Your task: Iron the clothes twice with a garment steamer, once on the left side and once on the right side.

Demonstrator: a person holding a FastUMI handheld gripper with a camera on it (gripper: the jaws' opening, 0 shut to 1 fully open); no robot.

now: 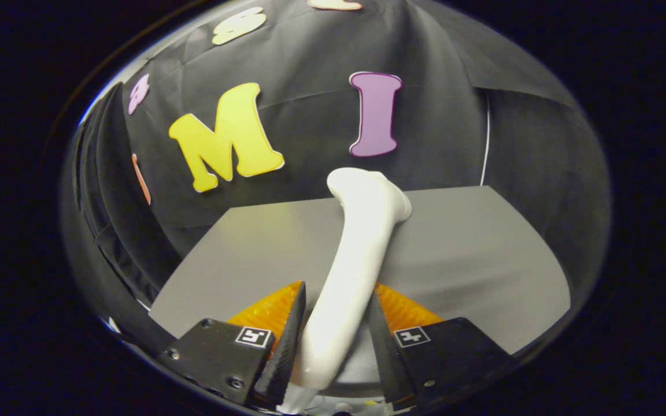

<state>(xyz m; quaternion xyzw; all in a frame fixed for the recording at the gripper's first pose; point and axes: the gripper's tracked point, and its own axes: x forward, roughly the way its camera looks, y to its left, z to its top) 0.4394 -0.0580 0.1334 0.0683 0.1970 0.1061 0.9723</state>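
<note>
Garment steamer [356,254] clamped between gripper [336,300] fingers, head beyond them, above grey table [483,248]

No legible text; only square coded markers [252,337] atop the tool [336,323].

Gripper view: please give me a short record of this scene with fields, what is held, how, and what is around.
gripper: shut on the steamer handle
held thing: white garment steamer, handle between the fingers, head pointing away beyond them
surface: grey table under the steamer
backdrop: black cloth wall behind the table
</note>
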